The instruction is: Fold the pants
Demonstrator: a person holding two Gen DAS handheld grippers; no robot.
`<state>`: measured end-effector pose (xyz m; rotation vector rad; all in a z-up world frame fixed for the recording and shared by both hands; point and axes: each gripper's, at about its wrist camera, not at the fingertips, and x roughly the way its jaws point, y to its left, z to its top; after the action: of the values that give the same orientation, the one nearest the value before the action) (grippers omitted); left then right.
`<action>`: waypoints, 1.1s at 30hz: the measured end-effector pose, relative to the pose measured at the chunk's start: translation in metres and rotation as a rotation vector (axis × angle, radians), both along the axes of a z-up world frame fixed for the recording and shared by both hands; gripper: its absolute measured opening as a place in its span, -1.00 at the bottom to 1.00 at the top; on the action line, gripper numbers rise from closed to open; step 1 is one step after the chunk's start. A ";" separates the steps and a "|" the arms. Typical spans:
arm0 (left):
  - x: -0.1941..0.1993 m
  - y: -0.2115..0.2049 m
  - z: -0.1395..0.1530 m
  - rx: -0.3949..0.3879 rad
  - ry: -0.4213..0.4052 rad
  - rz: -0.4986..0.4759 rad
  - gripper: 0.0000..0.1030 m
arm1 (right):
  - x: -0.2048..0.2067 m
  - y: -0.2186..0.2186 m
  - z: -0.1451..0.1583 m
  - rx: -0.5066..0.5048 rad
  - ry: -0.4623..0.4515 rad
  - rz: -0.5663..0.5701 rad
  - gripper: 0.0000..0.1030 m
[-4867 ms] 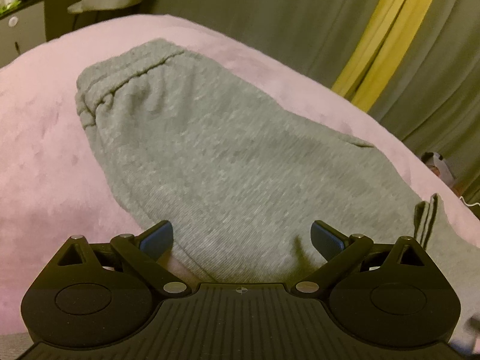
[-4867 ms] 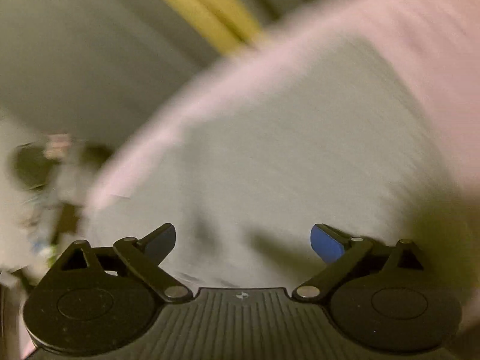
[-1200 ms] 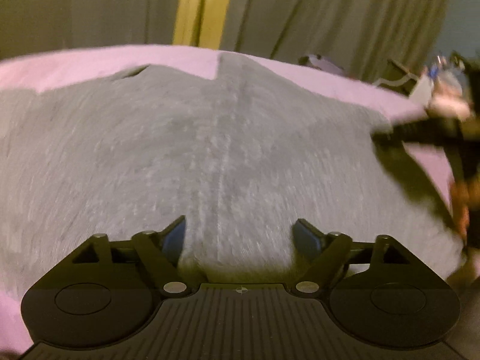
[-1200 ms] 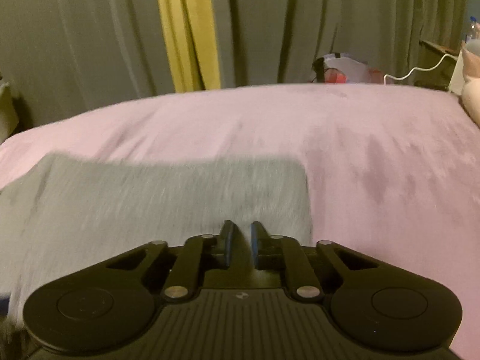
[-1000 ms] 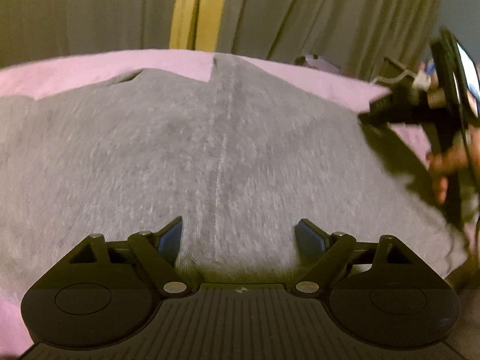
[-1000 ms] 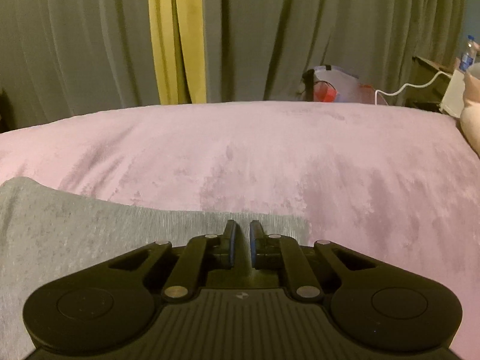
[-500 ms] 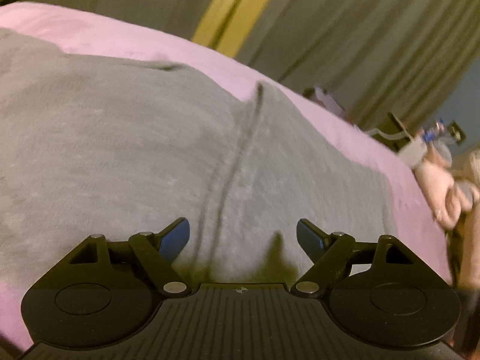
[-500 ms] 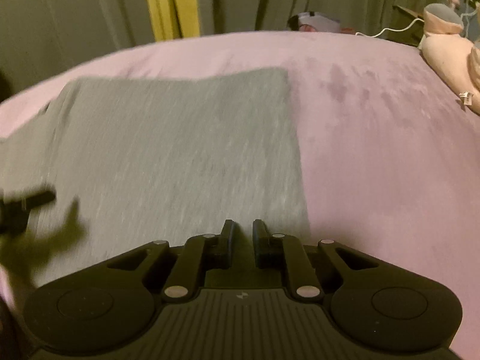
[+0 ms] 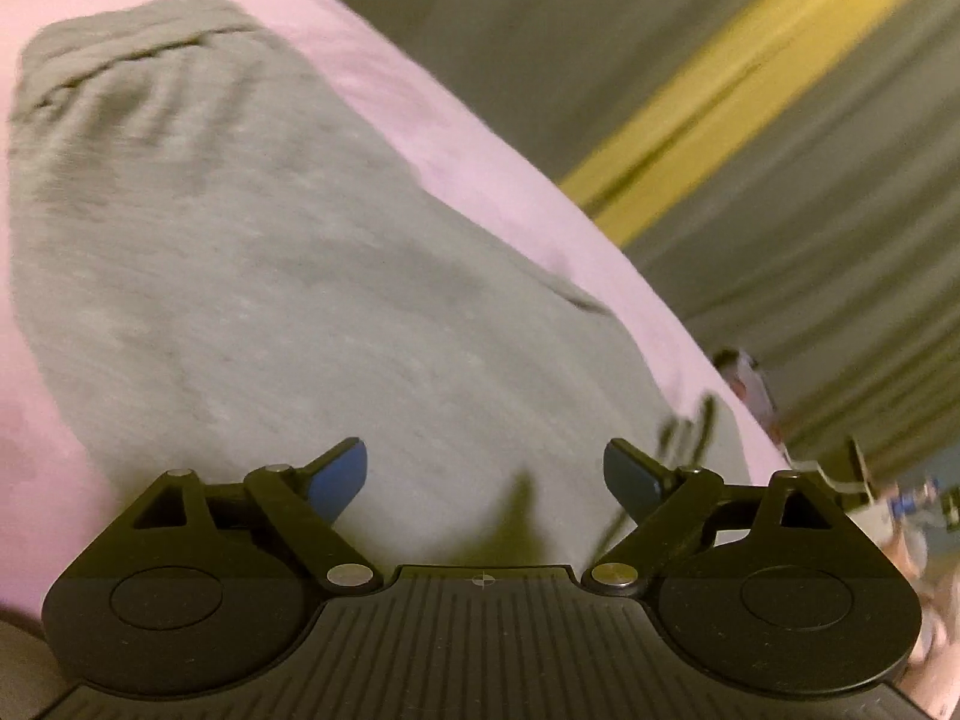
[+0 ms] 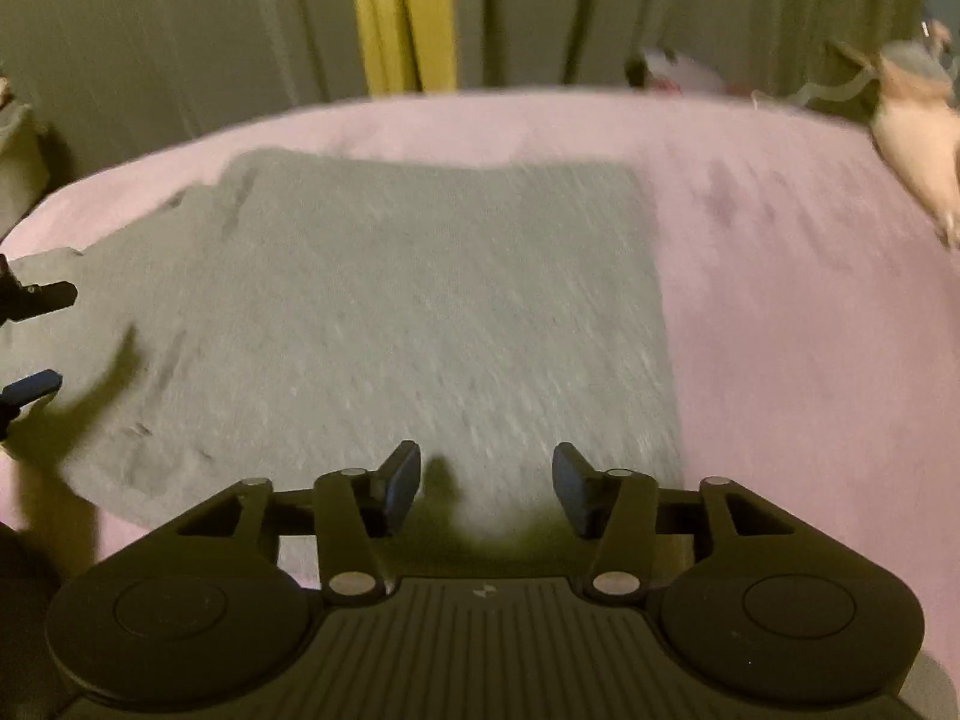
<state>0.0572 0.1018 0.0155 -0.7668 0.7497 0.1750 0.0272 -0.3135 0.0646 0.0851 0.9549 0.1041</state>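
Grey sweatpants (image 9: 288, 252) lie folded on a pink bed cover (image 9: 492, 180); the elastic waistband is at the far upper left of the left wrist view. In the right wrist view the pants (image 10: 420, 312) lie as a flat folded rectangle with a straight right edge. My left gripper (image 9: 485, 471) is open and empty just above the near edge of the pants. It also shows in the right wrist view (image 10: 30, 342) at the left edge. My right gripper (image 10: 485, 492) is open and empty above the near edge of the pants.
The pink bed cover (image 10: 810, 330) stretches bare to the right of the pants. A pink plush toy (image 10: 918, 138) lies at the far right. Grey curtains with a yellow strip (image 10: 396, 12) hang behind the bed. Small objects and a white cable (image 10: 678, 69) sit beyond the far edge.
My right gripper, shut on the pants' edge half a second ago, has opened and let it go. My left gripper has swung left, now facing the waistband, still open.
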 end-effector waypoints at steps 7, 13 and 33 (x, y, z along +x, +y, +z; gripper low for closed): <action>-0.015 0.059 0.024 0.142 0.086 0.101 0.82 | 0.014 0.018 -0.026 -0.061 0.051 0.065 0.87; -0.050 0.135 0.004 0.146 0.111 0.294 0.84 | 0.019 0.020 -0.024 -0.059 0.035 0.061 0.92; -0.044 0.207 -0.045 -0.100 -0.072 0.254 0.35 | 0.025 0.032 -0.033 -0.064 -0.014 0.060 0.93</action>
<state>0.0136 0.3083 -0.0294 -0.9584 0.5948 0.3396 0.0527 -0.2817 0.0317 -0.0029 0.9457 0.1290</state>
